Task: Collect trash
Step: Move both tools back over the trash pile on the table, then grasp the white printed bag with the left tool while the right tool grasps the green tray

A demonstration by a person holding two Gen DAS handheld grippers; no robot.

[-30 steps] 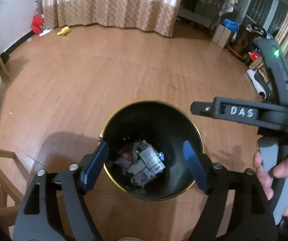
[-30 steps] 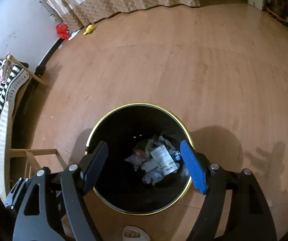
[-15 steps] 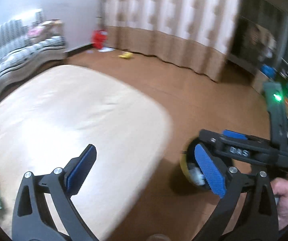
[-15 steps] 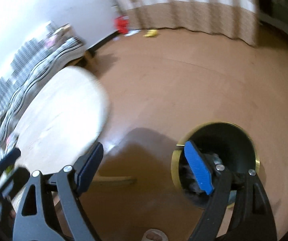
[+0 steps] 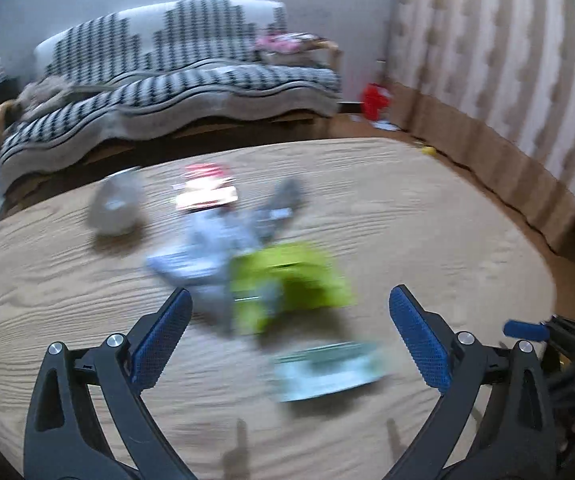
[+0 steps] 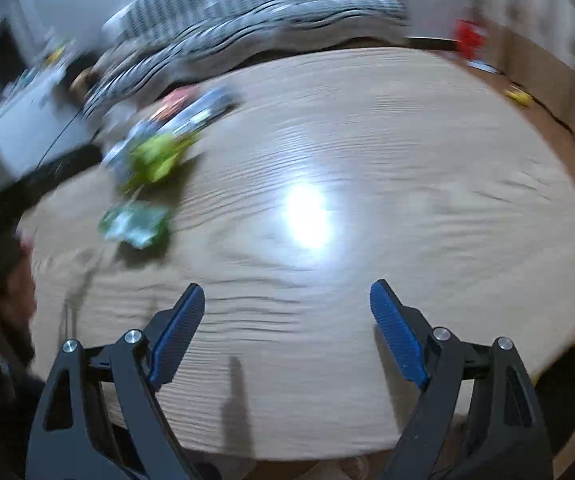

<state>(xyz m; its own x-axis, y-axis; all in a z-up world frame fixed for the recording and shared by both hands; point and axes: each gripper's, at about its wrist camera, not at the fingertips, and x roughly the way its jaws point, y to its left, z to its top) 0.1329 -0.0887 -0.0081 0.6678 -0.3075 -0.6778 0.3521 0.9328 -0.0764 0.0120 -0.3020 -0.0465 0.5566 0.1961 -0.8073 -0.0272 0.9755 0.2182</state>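
Your left claw [image 5: 289,312] hangs over the pale wood table [image 5: 447,240] with its blue pads spread wide and nothing between them; its jaws have just been opening. In its view the trash lies blurred ahead of it: a grey round piece [image 5: 116,210] at ten o'clock, a red-and-white wrapper [image 5: 206,194] at eleven, a pale crumpled wrapper [image 5: 203,256] beside it, a lime-green packet [image 5: 287,284] at twelve just beyond the pads, and a pale green-and-white packet [image 5: 327,370] nearest, toward the right pad. A striped sofa [image 5: 167,92] stands behind the table. Your right claw [image 6: 287,312] is likewise spread and empty, its jaws also just opening, over bare table [image 6: 407,160]. From there the lime-green packet [image 6: 159,156] and the green-and-white packet [image 6: 135,226] sit at ten o'clock, well apart from the pads.
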